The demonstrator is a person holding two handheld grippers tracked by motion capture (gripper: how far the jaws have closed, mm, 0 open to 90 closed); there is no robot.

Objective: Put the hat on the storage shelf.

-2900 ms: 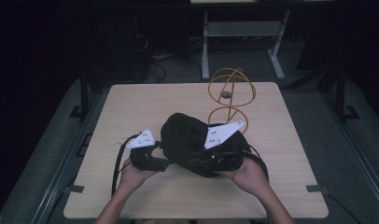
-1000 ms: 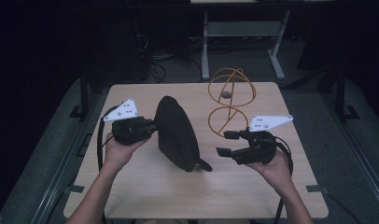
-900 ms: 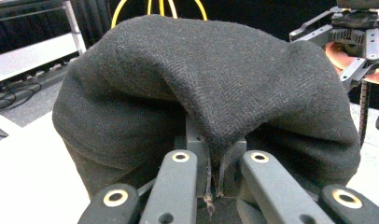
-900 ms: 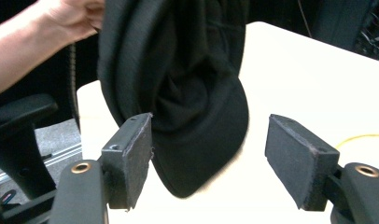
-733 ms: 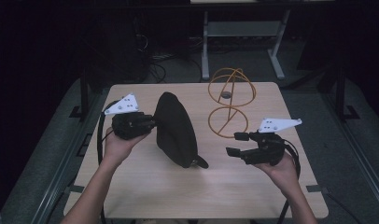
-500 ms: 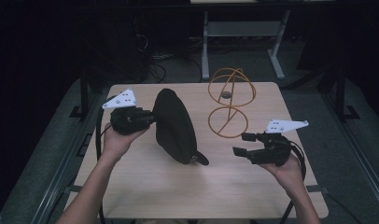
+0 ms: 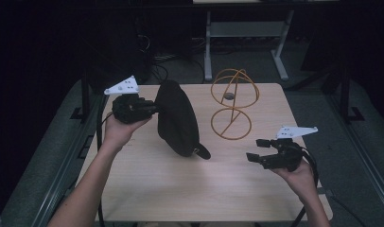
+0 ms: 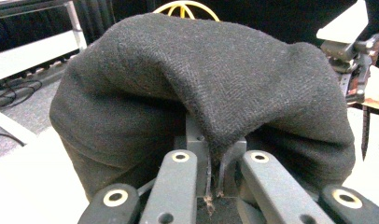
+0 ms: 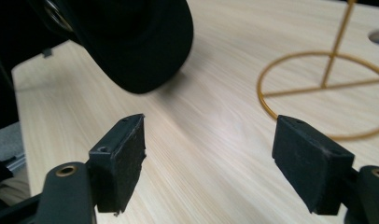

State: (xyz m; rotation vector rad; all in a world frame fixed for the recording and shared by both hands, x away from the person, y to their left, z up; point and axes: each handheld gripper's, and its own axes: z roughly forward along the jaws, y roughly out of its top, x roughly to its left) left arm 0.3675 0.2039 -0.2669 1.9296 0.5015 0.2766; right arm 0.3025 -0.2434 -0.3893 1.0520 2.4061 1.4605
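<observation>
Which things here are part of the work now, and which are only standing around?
In use:
- black hat, clamped by the left gripper
- right gripper, open, empty
- probably the gold wire stand

Just there:
- cables on the floor
- white frame behind the table

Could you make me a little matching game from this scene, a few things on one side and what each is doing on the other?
Things:
1. left tool
2. right tool
3. black cap
4. gold wire stand

States:
A. stands on the table, touched by nothing
B. open, holding nothing
C. shut on fabric
D. held up on edge

Pairs: 1-C, 2-B, 3-D, 4-A
</observation>
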